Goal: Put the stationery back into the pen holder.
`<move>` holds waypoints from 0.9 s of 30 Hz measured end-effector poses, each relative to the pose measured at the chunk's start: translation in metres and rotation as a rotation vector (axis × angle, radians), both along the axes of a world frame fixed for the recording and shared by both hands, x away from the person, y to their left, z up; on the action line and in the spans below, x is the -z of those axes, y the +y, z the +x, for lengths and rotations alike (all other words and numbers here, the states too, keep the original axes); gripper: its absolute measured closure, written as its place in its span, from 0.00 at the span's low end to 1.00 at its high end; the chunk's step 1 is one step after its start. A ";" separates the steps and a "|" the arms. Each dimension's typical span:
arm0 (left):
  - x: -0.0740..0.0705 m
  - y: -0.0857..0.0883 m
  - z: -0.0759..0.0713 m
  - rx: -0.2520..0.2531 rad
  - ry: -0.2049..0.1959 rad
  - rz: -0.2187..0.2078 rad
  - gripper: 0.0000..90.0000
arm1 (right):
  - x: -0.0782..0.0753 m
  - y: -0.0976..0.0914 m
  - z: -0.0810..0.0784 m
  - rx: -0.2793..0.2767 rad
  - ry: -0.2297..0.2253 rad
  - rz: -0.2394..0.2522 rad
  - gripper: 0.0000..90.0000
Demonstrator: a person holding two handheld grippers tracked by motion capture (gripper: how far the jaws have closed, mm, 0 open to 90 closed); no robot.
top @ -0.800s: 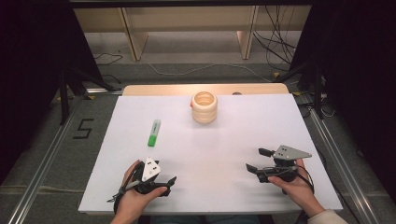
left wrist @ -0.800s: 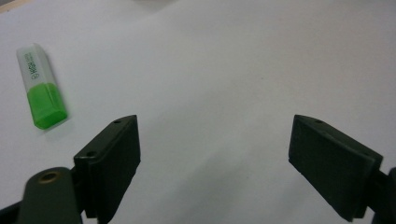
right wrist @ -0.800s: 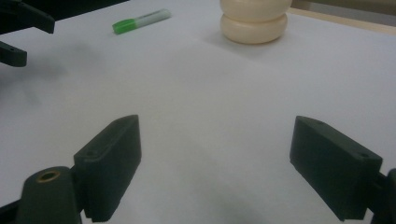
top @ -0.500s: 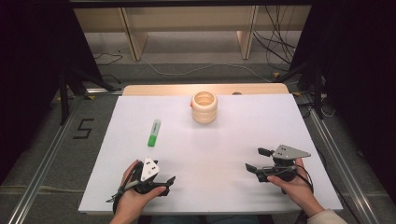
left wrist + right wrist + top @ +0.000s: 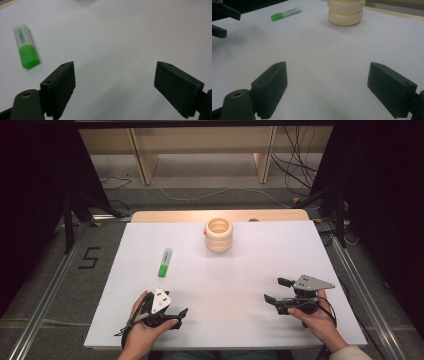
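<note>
Left gripper (image 5: 181,314): resting near tabletop (image 5: 250,270) front, jaws spread, empty.
Right gripper (image 5: 272,291): likewise, jaws spread.
Green highlighter (image 5: 164,262): lying left of ribbed cream holder (image 5: 219,234).

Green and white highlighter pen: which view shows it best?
The left gripper view: the green and white highlighter pen lies close, with its green cap and printed barrel clear. The high view shows the pen small on the white sheet; the right gripper view shows it far off and slim.

Black two-jaw left tool (image 5: 181,312), right tool (image 5: 273,291) grey-plated, pale cuff (image 5: 350,353)
</note>
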State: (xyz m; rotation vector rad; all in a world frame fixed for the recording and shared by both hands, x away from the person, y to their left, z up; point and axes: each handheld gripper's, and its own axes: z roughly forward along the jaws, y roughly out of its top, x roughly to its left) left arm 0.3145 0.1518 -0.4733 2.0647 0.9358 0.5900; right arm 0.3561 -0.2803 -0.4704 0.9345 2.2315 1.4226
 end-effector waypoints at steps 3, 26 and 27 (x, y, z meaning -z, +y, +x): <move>0.000 0.001 0.002 -0.010 -0.008 -0.005 0.19 | 0.001 0.000 0.000 0.002 0.008 -0.003 0.19; -0.019 0.016 0.041 -0.134 0.000 0.065 1.00 | 0.001 0.005 -0.004 -0.023 0.015 -0.019 0.19; -0.020 0.016 0.048 -0.138 -0.004 0.068 1.00 | 0.002 0.004 -0.003 -0.025 0.008 -0.018 0.19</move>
